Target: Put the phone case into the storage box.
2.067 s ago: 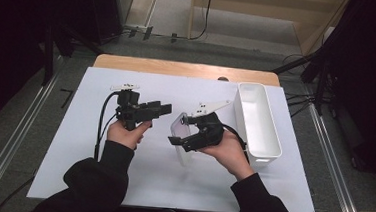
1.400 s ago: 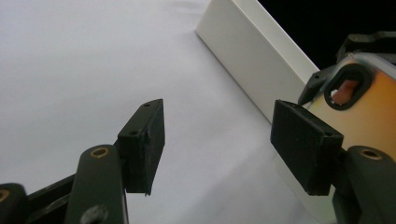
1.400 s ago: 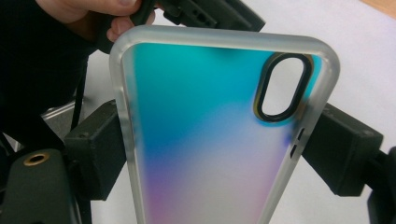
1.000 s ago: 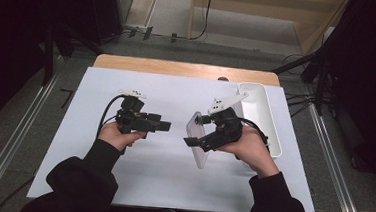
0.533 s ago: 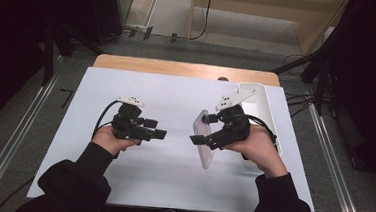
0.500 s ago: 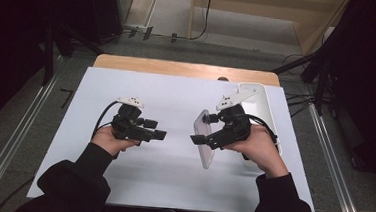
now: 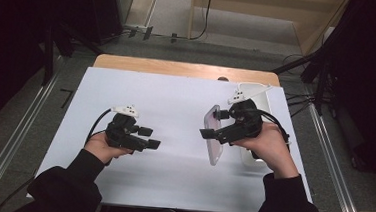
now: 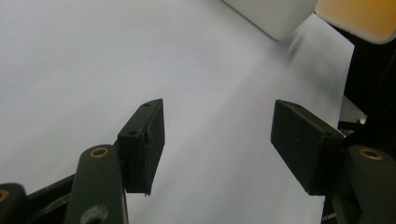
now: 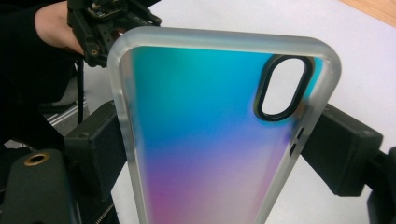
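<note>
While clamped by its long edges, the translucent, blue-to-pink phone case point(image 9: 210, 135) stands above the white tabletop point(image 7: 176, 100) in the right gripper point(image 7: 213, 136); the left gripper point(image 8: 219, 135), apart, gapes empty beside the white rectangular bin point(image 7: 249, 90).

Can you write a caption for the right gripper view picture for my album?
The right claw grips a frosted-edged, blue-to-pink plastic phone case by its sides above the white table.

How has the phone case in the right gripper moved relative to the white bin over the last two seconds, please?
Yes. The phone case, clamped in the right gripper, has shifted rightward, closer to the white bin.
</note>
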Demonstrator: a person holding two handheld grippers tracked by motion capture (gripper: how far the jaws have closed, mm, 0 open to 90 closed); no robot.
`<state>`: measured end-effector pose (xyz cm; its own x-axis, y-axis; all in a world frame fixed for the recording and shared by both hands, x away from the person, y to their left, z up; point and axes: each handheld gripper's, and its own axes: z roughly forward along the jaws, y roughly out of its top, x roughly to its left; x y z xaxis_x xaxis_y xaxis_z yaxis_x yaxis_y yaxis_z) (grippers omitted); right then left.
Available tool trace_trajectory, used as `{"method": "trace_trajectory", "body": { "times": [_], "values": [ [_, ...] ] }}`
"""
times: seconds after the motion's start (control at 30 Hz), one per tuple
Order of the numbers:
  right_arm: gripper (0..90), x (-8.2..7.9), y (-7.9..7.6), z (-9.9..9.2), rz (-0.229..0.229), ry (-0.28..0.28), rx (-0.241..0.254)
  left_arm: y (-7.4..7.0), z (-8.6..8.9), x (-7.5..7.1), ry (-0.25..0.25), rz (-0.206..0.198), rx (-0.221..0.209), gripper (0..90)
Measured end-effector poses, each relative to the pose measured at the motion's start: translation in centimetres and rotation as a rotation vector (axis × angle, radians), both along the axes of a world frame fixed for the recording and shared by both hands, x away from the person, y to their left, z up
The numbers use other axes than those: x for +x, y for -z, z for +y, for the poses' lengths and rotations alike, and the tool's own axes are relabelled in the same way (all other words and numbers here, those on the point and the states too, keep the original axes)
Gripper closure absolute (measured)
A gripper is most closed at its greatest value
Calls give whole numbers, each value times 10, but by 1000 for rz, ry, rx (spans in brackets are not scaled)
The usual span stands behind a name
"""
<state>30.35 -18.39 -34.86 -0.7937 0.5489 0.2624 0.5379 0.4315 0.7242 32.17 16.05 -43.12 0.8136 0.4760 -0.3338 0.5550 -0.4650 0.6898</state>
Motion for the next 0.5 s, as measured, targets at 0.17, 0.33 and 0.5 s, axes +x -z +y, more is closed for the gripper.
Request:
{"method": "trace_trajectory", "body": {
  "times": [0.17,0.33,0.5],
  "values": [
    [140,-1,-4,-6,-5,31,-3,2,3,-7,15,-11,5,346],
    [139,-1,-8,-12,-5,55,-4,3,4,-11,29,-6,7,346],
    [140,-3,-12,-18,-13,78,-2,5,5,-13,38,8,10,302]
  ]
}}
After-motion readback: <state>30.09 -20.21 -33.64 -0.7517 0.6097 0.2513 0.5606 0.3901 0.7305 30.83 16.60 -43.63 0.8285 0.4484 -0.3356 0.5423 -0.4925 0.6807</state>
